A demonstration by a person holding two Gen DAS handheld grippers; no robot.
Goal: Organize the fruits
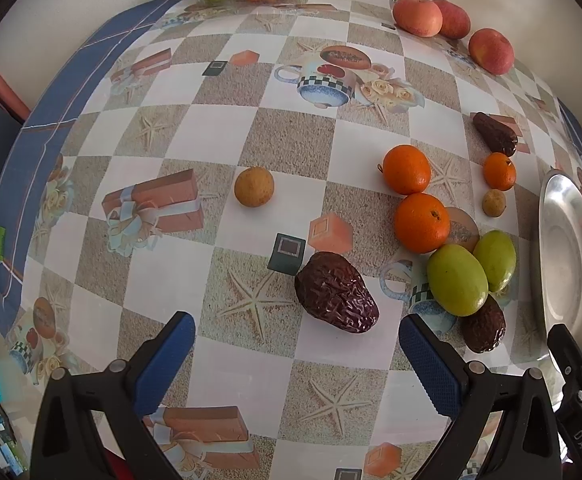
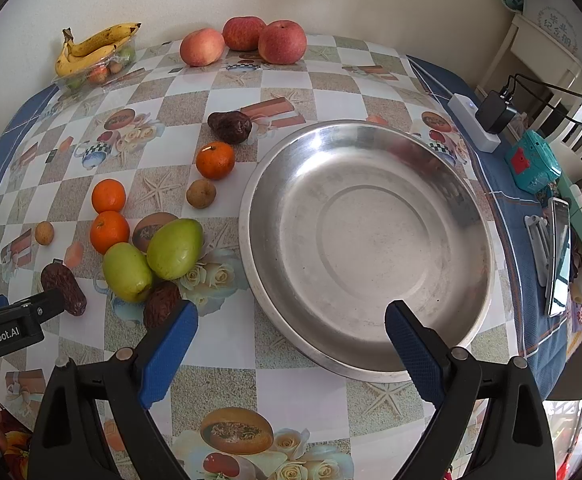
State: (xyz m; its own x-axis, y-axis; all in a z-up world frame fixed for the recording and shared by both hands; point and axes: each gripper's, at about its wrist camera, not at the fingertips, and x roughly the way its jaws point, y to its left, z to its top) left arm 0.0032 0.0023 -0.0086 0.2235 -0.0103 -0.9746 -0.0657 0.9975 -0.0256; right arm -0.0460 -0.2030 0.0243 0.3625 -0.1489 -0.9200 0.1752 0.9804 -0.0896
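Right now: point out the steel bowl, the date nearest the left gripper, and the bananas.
steel bowl [image 2: 251,184], right wrist view, on its left rim.
date [image 1: 337,292], left wrist view, middle of its wrinkled skin.
bananas [image 2: 99,38], right wrist view, mid top banana.

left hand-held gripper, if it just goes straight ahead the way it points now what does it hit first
Probably the wrinkled dark date: it lies just ahead of the open left hand-held gripper, roughly between its fingers. Depth is unclear, so it could pass above.

Left gripper [image 1: 297,354] jaws apart; date [image 1: 335,293] between.
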